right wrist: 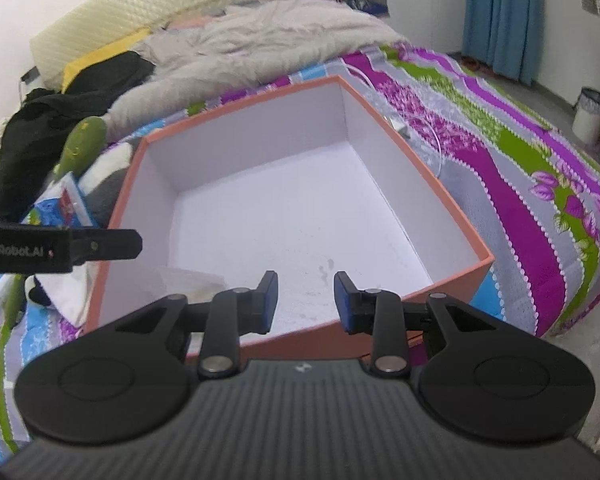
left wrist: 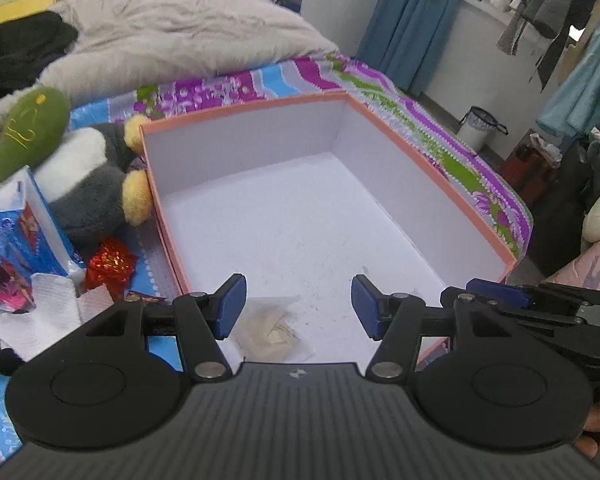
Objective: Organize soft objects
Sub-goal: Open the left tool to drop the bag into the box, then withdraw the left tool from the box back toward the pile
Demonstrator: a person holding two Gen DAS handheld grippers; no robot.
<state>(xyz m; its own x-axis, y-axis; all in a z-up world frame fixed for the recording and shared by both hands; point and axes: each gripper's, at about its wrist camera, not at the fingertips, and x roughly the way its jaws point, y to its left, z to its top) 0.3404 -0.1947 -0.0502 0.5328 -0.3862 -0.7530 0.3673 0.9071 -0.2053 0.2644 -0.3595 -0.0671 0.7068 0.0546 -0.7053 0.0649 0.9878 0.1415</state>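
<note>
An orange box (left wrist: 428,168) with a white inside sits on the bed; it also shows in the right wrist view (right wrist: 452,204). A clear packet (left wrist: 274,330) lies on its floor near the front. My left gripper (left wrist: 298,306) is open and empty above the box's near edge. My right gripper (right wrist: 305,300) is open and empty over the box's front wall. A grey and white plush toy (left wrist: 88,184) with yellow feet lies left of the box, beside a green plush (left wrist: 24,132). A tissue pack (left wrist: 24,232), red foil ball (left wrist: 110,262) and white tissue (left wrist: 48,316) lie further left.
The bed has a striped purple and green cover (right wrist: 520,168) and a grey blanket (left wrist: 180,36) at the back. Black clothes (right wrist: 60,112) lie at the back left. A white bin (left wrist: 478,128) stands on the floor to the right. The left gripper's side (right wrist: 60,248) shows at left.
</note>
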